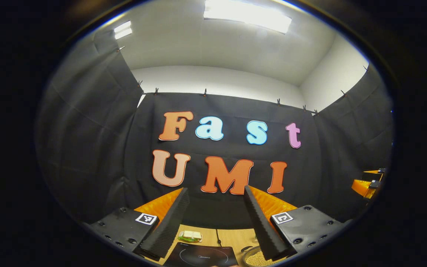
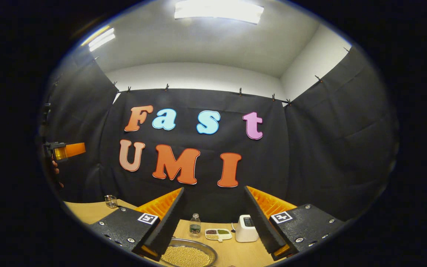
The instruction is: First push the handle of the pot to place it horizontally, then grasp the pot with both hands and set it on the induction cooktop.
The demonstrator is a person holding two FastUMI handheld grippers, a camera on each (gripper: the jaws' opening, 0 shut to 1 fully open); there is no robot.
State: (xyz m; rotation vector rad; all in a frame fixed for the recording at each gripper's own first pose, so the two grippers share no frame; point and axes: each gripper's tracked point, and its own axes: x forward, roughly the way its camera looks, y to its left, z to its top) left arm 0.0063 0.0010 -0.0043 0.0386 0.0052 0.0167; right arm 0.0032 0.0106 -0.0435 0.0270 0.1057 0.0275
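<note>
At the frame bottom, pot (image 2: 186,255) and cooktop (image 1: 202,256) are cut off; both tongs (image 1: 213,226) (image 2: 213,226) released

No readable text — a faint, illegible brand mark on the induction cooktop (image 1: 201,256).

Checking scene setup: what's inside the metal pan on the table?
The metal pan holds small pale beige grains, heaped across its bottom; the image edge cuts off its near side. Its handle cannot be seen.
</note>
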